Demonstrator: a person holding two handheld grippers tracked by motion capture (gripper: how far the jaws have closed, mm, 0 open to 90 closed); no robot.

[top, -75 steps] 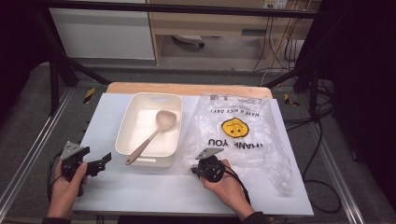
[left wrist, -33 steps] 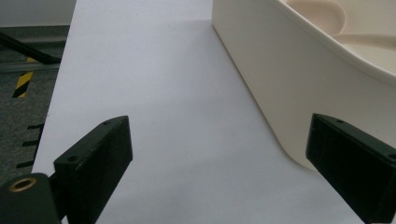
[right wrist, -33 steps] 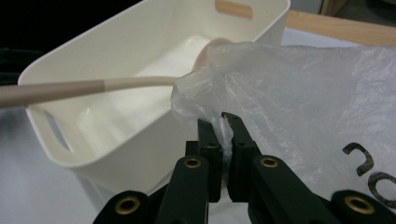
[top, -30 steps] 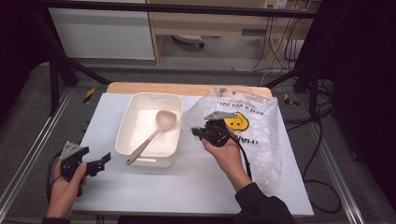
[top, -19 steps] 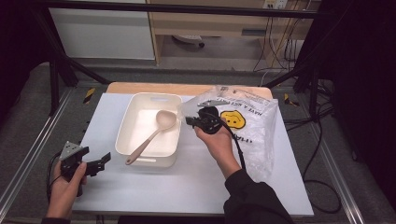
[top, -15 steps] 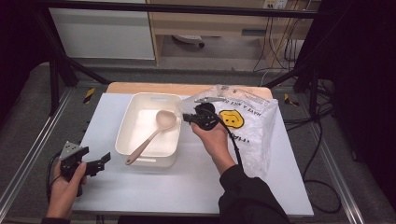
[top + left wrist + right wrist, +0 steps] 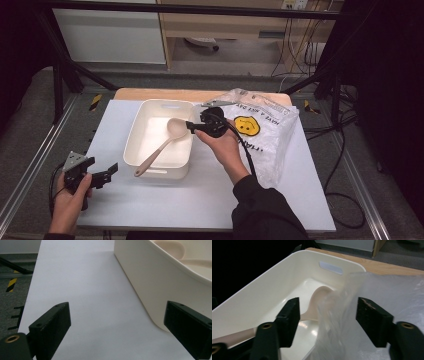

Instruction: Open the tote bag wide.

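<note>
A clear plastic bag (image 7: 265,135) with a yellow smiley print lies right of a white bin (image 7: 131,145), one edge raised toward it. A pink spoon (image 7: 165,140) rests inside the bin. My right gripper (image 7: 195,126) hovers at the bin's right rim, pointing left. Its jaws have just been opening and stand apart in the right gripper view (image 7: 328,308). The bag's edge (image 7: 342,322) hangs loose and blurred between them, with the spoon (image 7: 320,296) behind it. My left gripper (image 7: 112,170) rests near the table's front left, open and empty (image 7: 116,312), beside the bin wall (image 7: 150,277).
The white table top (image 7: 210,200) has bare room in front of the bin and to its left. A wooden strip (image 7: 150,94) runs along the far edge. The right gripper's black cable (image 7: 247,155) trails back over the forearm. Metal frame rails flank the table.
My right gripper has carried the bag's near edge up and left from the table front to the bin's right rim, and its jaws have come apart. The left hand has stayed put.
</note>
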